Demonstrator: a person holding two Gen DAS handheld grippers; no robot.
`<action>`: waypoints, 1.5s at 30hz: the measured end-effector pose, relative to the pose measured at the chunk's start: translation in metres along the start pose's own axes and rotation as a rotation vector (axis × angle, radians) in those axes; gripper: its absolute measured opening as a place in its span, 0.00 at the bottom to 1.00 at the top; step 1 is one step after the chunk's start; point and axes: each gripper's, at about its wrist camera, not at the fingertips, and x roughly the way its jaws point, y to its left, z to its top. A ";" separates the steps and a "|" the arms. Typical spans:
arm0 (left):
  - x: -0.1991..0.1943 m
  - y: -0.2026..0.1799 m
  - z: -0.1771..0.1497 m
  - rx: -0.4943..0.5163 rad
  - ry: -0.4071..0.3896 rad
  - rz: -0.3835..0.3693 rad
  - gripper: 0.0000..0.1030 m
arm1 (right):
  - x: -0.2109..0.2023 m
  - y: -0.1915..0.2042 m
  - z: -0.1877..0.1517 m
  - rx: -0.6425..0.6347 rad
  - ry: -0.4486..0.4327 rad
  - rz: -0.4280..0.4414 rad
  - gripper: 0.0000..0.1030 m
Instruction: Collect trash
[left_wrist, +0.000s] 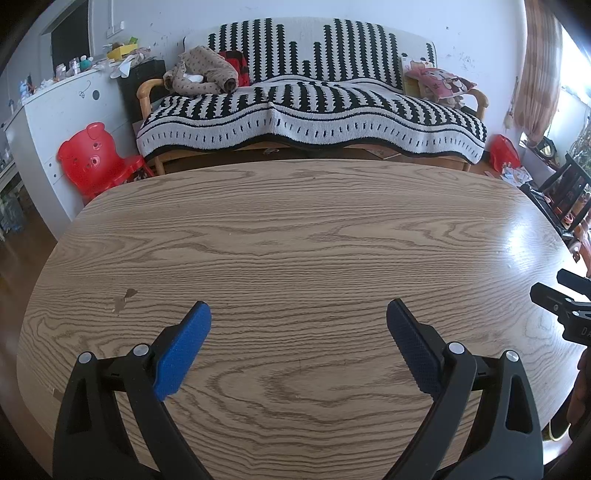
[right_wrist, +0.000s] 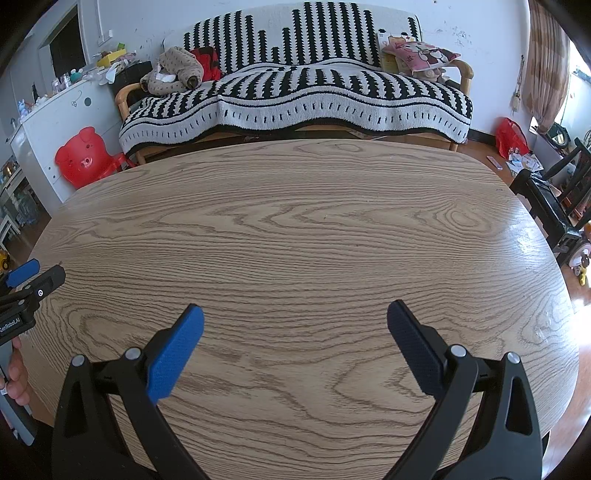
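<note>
Both views look across a bare wood-grain table (left_wrist: 295, 229) (right_wrist: 295, 221); I see no trash on it. My left gripper (left_wrist: 298, 314) hovers above the near part of the table, open, with nothing between its blue pads. My right gripper (right_wrist: 295, 314) hangs likewise over the near edge, open and holding nothing. The left wrist view catches the right gripper's black body at its right edge (left_wrist: 569, 306). At the left edge of the right wrist view the left gripper (right_wrist: 26, 280) shows, with a hand (right_wrist: 16, 376) on its handle.
Behind the table stands a sofa (left_wrist: 310, 107) under a black-and-white blanket, with clothes and a pink cushion (left_wrist: 439, 79) on it. A red child's chair (left_wrist: 98, 158) sits at the left by a white cabinet (left_wrist: 55, 114). A dark chair (right_wrist: 546, 199) stands at the right. A small stain (left_wrist: 123, 297) marks the tabletop.
</note>
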 end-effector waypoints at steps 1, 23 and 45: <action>0.000 0.000 0.000 0.000 0.000 0.000 0.90 | 0.000 0.000 0.000 -0.001 0.000 0.000 0.93; 0.006 0.002 -0.003 -0.001 0.020 -0.002 0.90 | -0.001 0.000 0.000 -0.003 0.001 -0.001 0.93; 0.001 0.001 0.000 0.016 -0.001 0.002 0.90 | -0.001 -0.002 -0.001 -0.002 0.002 -0.001 0.93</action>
